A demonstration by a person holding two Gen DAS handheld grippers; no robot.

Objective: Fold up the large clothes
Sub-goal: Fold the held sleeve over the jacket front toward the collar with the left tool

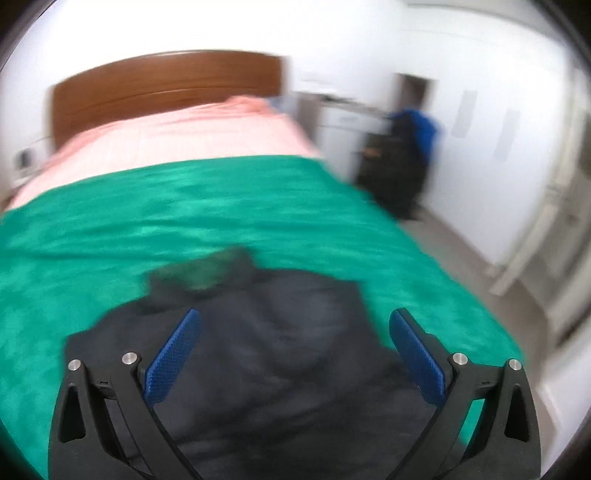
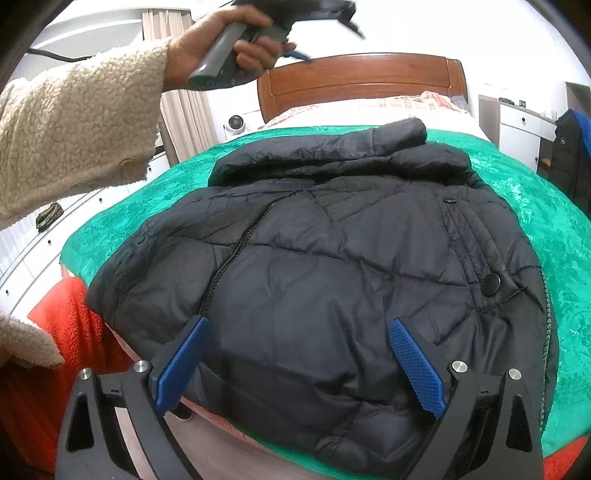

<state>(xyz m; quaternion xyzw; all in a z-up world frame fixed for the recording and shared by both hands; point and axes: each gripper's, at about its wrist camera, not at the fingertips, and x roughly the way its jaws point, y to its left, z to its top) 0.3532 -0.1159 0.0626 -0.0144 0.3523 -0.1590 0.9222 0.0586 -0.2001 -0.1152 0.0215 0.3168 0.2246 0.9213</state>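
1. While the left wrist view is blurred, the left gripper (image 1: 293, 326) is plainly spread wide, with its blue pads (image 1: 171, 356) far apart and nothing between them.
2. Position, left gripper: raised above the black padded jacket (image 1: 266, 354), with no contact visible. The right wrist view shows it high at the upper left (image 2: 314, 14), carried by the left hand (image 2: 221, 40) in a cream fleece sleeve (image 2: 74, 136).
3. Right gripper (image 2: 299, 328): jaws wide, blue pads (image 2: 417, 365) well apart, gripping nothing. It hangs over the near hem of the jacket (image 2: 325, 280); contact cannot be determined.
4. Jacket location: flat on the green blanket (image 2: 535, 206), near the foot end of the bed, collar (image 2: 332, 151) toward the wooden headboard (image 2: 362, 81).
5. Jacket condition: front side up, zipper (image 2: 236, 258) running diagonally on the left half, round snap button (image 2: 490, 285) on the right half.
6. Bedding: pink sheet (image 1: 192, 136) beyond the green blanket; orange fleece cover (image 2: 66, 321) hanging at the near left corner of the bed.
7. Surroundings: dark coat with blue lining (image 2: 570, 155) hanging at the right by white cabinets (image 2: 517, 125).
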